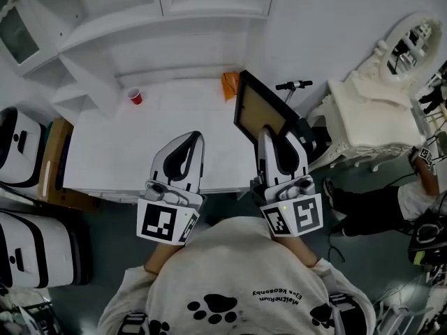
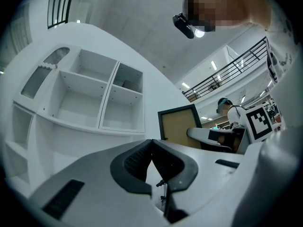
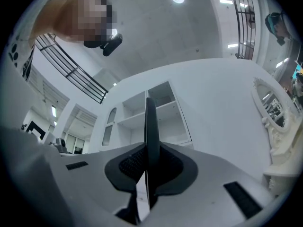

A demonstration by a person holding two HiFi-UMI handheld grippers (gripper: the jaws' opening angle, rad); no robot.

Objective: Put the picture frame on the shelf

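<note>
My right gripper [image 1: 268, 134] has its fingers pinching the picture frame [image 1: 260, 107] by its near lower edge. In the right gripper view the two dark ribbed pads [image 3: 130, 163] press on it from both sides. From there the frame [image 3: 151, 122] shows edge-on, as a thin dark strip rising straight up out of the grip.

The frame is a flat rectangle with a narrow black border around a plain tan panel. From the head view it stands tilted up from my right gripper, at the right edge of the white table [image 1: 133, 152]. In the left gripper view its tan face [image 2: 179, 126] is turned towards my left side, and it stands upright to the right of the shelf's compartments.

My left gripper [image 1: 195, 137] is just to the left of the right one, above the near part of the table. Its fingers are pressed together at the tips [image 2: 151, 144] with nothing between them.

The white shelf [image 1: 112, 26] is at the far side of the table, and its open compartments [image 2: 94, 98] look bare. A red cup [image 1: 135, 95] stands on the far left of the tabletop. A small orange thing [image 1: 230, 84] sits at the far edge, just left of the frame's top corner. A white ornate dresser with an oval mirror [image 1: 370, 110] stands well off to the right.
</note>
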